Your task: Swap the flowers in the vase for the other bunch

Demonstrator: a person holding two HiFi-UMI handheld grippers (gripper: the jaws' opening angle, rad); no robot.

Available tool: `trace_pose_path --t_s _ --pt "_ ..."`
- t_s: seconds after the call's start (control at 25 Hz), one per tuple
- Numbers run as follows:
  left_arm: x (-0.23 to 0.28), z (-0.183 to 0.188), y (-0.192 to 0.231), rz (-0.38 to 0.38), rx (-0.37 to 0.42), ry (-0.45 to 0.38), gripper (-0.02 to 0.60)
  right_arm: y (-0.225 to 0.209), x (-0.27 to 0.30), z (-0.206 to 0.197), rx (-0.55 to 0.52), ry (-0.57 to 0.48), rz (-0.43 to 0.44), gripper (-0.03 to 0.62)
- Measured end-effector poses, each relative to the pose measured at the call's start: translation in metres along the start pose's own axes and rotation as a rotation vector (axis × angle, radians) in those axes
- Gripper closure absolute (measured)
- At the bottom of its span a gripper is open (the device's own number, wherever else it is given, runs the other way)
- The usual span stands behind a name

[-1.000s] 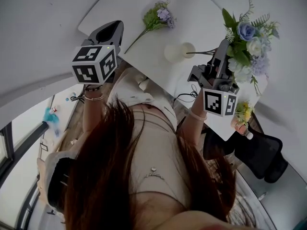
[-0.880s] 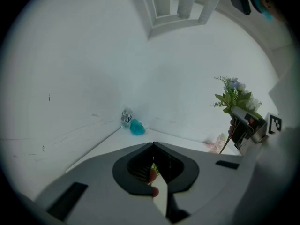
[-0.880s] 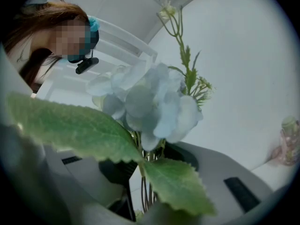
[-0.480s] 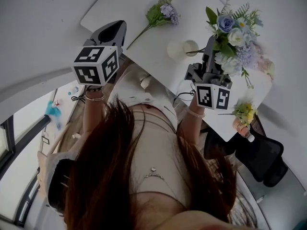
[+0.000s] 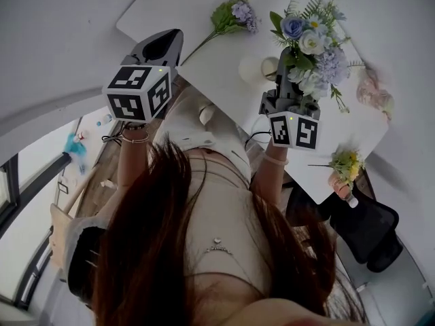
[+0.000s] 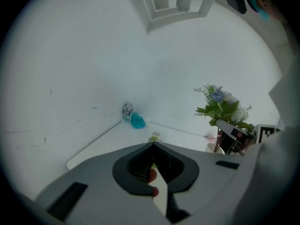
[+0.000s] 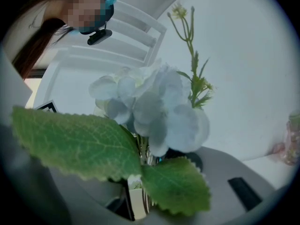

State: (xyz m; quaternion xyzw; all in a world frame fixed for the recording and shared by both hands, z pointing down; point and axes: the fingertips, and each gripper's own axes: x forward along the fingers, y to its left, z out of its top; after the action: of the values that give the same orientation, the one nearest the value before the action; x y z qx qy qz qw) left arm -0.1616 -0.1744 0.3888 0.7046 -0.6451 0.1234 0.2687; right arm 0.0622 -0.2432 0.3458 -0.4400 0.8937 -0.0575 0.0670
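Observation:
My right gripper (image 5: 287, 63) holds a blue and white bunch (image 5: 306, 36) just right of the white vase (image 5: 255, 70). Its jaws are opening, with the stems (image 7: 143, 191) still between them. In the right gripper view the pale blooms (image 7: 154, 107) and green leaves fill the middle. The other bunch (image 5: 231, 15), green with purple blooms, lies on the white table (image 5: 217, 66) beyond the vase. Off the table's near left edge my left gripper (image 5: 165, 44) is shut on nothing. The left gripper view shows its jaws (image 6: 153, 148) closed and the held bunch (image 6: 222, 107) at the right.
A small yellow posy (image 5: 345, 161) and a pink object (image 5: 375, 90) sit at the table's right end. A bottle (image 6: 127, 110) and a teal object (image 6: 137, 121) stand at a far corner. A black chair (image 5: 370, 223) is right of the person.
The right gripper has carried the blue and white bunch leftwards in the head view, closer to the vase. The left gripper has barely shifted.

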Motion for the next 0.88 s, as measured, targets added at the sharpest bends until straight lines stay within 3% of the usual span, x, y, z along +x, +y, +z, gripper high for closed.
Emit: trace_pose_path --t_s 0.56,0.88 --pt "-0.004 -0.013 -0.009 0.016 -0.001 0.017 0.577 0.006 -0.004 -0.034 -0.037 0.137 0.048 0.428" --pt "-0.009 -0.018 -0.016 0.018 0.009 0.020 0.577 0.008 -0.010 -0.051 -0.006 0.204 0.072 0.384"
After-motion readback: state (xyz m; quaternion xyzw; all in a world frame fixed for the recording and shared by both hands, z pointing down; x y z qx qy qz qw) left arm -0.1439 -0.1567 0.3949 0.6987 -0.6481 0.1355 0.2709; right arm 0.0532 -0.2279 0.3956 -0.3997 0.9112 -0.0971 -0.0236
